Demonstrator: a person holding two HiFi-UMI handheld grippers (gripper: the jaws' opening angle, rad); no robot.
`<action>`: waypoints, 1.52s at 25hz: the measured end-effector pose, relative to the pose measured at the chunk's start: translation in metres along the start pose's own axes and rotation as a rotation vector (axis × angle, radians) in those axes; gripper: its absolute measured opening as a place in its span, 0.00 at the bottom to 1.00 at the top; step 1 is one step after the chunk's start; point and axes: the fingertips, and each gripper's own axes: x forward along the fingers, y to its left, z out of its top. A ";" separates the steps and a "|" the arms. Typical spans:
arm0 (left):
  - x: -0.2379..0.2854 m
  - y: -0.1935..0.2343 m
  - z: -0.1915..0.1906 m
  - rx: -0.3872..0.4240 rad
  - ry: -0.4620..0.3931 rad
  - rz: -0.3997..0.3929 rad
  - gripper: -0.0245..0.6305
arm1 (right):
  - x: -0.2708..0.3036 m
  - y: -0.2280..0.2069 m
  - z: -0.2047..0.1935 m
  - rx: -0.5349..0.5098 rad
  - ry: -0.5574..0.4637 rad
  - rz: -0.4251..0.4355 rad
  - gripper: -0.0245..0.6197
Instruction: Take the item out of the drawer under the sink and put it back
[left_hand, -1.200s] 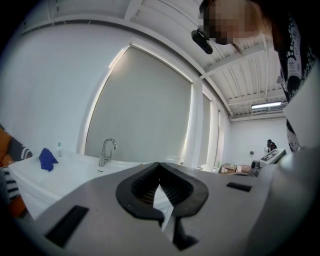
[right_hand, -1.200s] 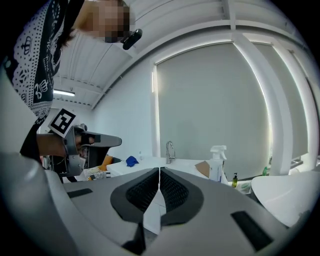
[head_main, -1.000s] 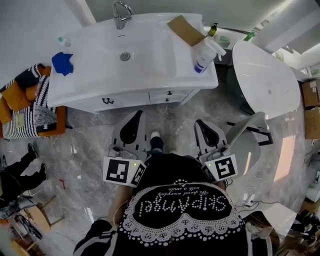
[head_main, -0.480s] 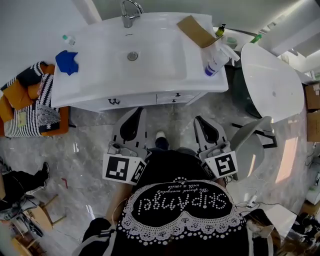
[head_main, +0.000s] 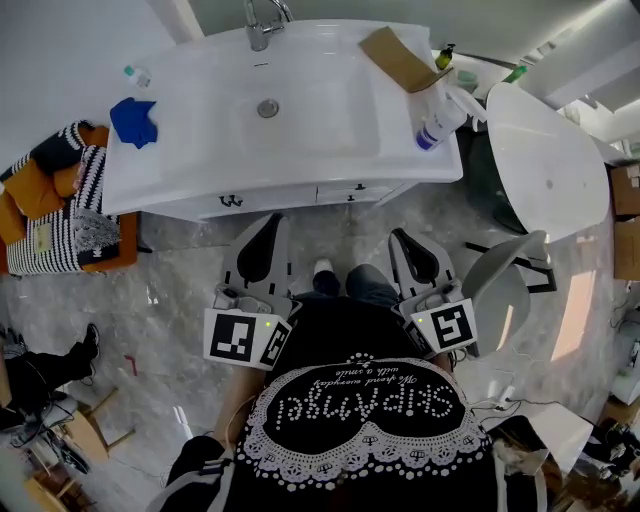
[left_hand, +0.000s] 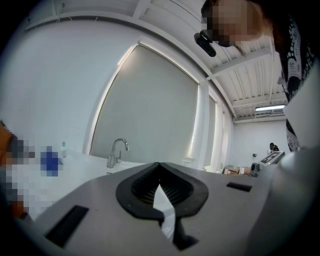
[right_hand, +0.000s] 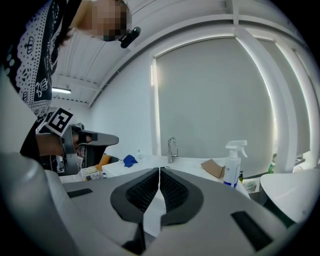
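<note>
- Compared with the earlier frame, the white sink cabinet (head_main: 160, 195) sits nearer both tools (the view has crept forward).
- Left gripper (head_main: 272, 222): jaws together, nothing between them. Right gripper (head_main: 398, 238): the same.
- The white drawer fronts (head_main: 349, 190) are closed, hiding the item.
- Studded script on the black shirt (head_main: 360, 400) runs upside down, and we cannot read it reliably.
- A narrow strip of grey marble floor (head_main: 330, 230) separates the jaw tips from the cabinet edge. A white rounded tabletop (head_main: 545, 150) bounds the right.
</note>
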 end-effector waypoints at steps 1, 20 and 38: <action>0.000 0.000 0.000 -0.001 -0.002 -0.002 0.04 | 0.000 0.000 0.000 0.000 0.002 -0.002 0.07; -0.027 0.069 0.004 -0.001 -0.023 0.202 0.04 | 0.016 0.000 0.001 -0.017 0.003 0.023 0.07; -0.023 0.068 -0.005 0.015 0.020 0.216 0.04 | 0.012 -0.022 -0.015 -0.005 0.062 -0.030 0.07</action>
